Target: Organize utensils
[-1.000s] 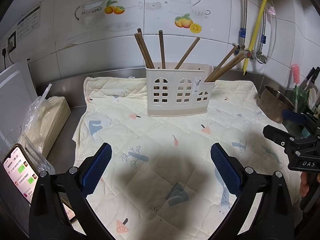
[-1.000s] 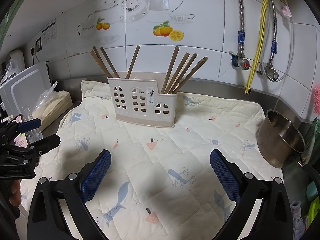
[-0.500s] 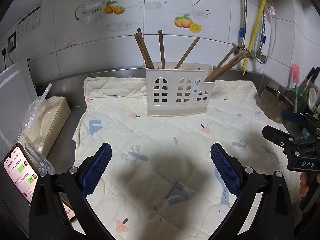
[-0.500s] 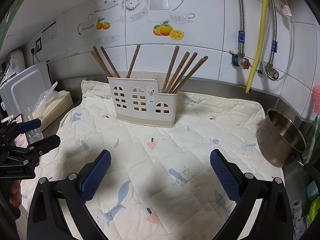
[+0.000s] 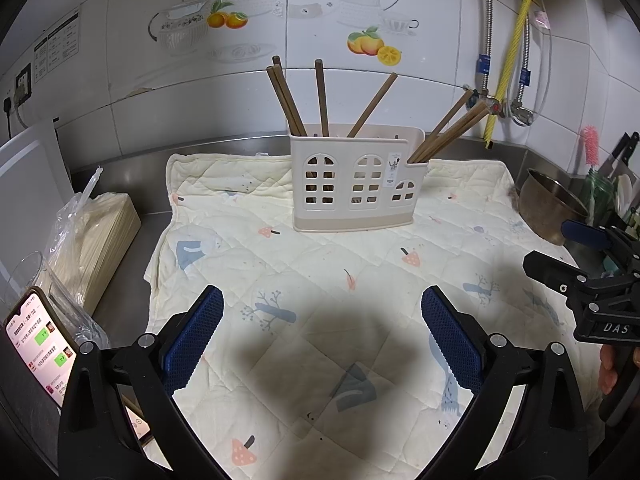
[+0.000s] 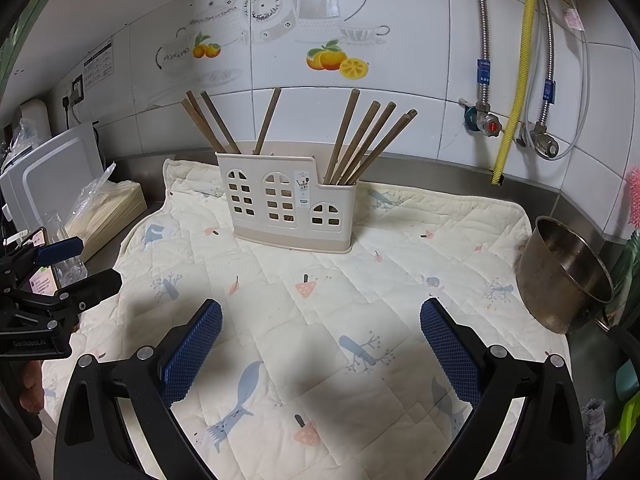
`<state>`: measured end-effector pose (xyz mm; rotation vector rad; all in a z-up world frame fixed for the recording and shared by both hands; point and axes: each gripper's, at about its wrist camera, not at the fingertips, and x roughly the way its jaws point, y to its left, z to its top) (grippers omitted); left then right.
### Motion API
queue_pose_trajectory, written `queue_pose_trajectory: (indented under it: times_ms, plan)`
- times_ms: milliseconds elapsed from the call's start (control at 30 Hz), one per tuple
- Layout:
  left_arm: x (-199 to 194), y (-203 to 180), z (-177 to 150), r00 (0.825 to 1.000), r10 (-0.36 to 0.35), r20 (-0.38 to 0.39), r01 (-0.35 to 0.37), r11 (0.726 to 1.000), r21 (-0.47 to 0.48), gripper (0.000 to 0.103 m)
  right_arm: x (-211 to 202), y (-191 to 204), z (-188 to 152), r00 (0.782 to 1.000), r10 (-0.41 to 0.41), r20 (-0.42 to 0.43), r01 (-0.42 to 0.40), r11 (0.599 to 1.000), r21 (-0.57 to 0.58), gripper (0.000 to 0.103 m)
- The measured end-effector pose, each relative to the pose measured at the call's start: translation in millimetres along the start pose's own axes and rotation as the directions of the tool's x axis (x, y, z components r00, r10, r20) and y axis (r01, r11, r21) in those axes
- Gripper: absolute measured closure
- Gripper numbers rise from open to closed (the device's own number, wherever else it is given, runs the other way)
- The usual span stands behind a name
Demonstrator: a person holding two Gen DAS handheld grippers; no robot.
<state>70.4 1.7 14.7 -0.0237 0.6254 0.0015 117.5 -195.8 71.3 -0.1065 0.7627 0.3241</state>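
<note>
On the mat [image 5: 280,264]: chopsticks [image 6: 362,140] all stand in the holder [image 5: 354,184].
Both grippers [image 5: 322,336] [image 6: 320,344] wide, empty; advise lifting sticks singly, steadying holder.

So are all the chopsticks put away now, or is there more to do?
It looks nearly finished. The brown wooden chopsticks all stand in the cream plastic holder with little windows, some at its left end, some at its right. Nothing is in hand: the left gripper and right gripper are both open. No loose chopsticks show on the quilted printed cloth, so little seems left.
</note>
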Motion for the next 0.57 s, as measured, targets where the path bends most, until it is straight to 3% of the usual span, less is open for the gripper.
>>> queue_pose_trajectory:
  times_ms: [567]
  plan:
    - [1.8,2.6,1.0,1.0,0.006,-0.012,-0.006,1.0,-0.014,0.005,1.0,-0.8,-3.5,1.0,0.003,-0.002,-0.003,1.0,0.007,0.007]
